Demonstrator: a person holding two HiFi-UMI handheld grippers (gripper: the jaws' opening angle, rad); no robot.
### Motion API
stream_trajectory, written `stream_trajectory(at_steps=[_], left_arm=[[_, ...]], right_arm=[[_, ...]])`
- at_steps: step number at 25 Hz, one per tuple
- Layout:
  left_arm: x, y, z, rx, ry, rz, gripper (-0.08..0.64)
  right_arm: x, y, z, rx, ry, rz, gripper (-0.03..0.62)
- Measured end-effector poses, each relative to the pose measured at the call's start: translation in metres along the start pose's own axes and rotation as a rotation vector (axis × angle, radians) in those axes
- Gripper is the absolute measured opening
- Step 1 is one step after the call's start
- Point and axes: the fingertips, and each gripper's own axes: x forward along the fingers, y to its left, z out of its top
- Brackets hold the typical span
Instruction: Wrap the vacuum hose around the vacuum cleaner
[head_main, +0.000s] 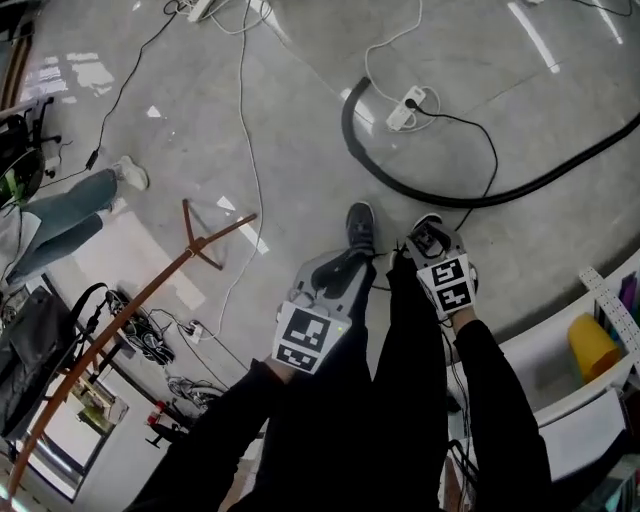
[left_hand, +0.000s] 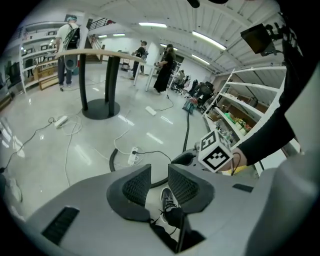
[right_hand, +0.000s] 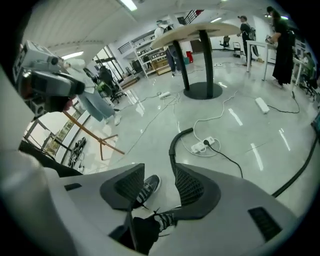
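Observation:
A black vacuum hose (head_main: 420, 192) lies on the grey floor, curving from a free end near a white power strip round to the right edge of the head view. It also shows as the hose (left_hand: 187, 132) in the left gripper view and the hose (right_hand: 172, 145) in the right gripper view. The vacuum cleaner itself I cannot make out. My left gripper (head_main: 338, 272) hangs over my own shoes, its jaws a narrow gap apart (left_hand: 159, 175) with nothing between. My right gripper (head_main: 428, 238) is beside it, jaws wider apart (right_hand: 159, 182), also empty. Both are well short of the hose.
A white power strip (head_main: 405, 108) with white and black cables lies by the hose end. A wooden stand (head_main: 150, 290) lies on the floor at left, near a seated person's legs (head_main: 70, 215). White shelving (head_main: 590, 380) borders the right. A round-based table (left_hand: 100, 107) and several people stand farther off.

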Motion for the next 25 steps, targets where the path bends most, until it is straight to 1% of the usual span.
stream_trajectory(at_steps=[1, 3, 5, 8, 11, 16, 19, 22, 24, 25], left_arm=[[0.012, 0.005, -0.013, -0.021, 0.012, 0.007, 0.102], [0.033, 0.015, -0.040, -0.056, 0.039, 0.021, 0.129], [0.055, 0.030, -0.063, -0.081, 0.055, 0.028, 0.155], [0.088, 0.065, -0.092, -0.107, 0.059, 0.031, 0.173], [0.110, 0.106, -0.118, -0.138, 0.056, 0.066, 0.184], [0.144, 0.171, -0.147, -0.154, 0.027, 0.132, 0.196], [0.155, 0.202, -0.157, -0.181, 0.007, 0.181, 0.196], [0.157, 0.226, -0.167, -0.213, 0.002, 0.219, 0.196], [0.157, 0.236, -0.172, -0.212, 0.006, 0.229, 0.196], [0.159, 0.236, -0.175, -0.205, 0.005, 0.222, 0.196]], right_arm=[[0.023, -0.010, -0.014, -0.010, 0.035, 0.003, 0.189], [0.068, -0.028, -0.041, -0.034, 0.101, 0.013, 0.207], [0.113, -0.044, -0.062, -0.062, 0.152, 0.018, 0.210], [0.184, -0.062, -0.079, -0.068, 0.184, 0.027, 0.212], [0.250, -0.067, -0.096, -0.074, 0.221, 0.055, 0.212], [0.349, -0.086, -0.136, -0.188, 0.308, 0.057, 0.218], [0.398, -0.094, -0.155, -0.200, 0.334, 0.045, 0.224], [0.433, -0.092, -0.166, -0.255, 0.360, 0.037, 0.230], [0.448, -0.091, -0.176, -0.294, 0.398, 0.031, 0.230], [0.453, -0.093, -0.184, -0.308, 0.425, 0.025, 0.230]])
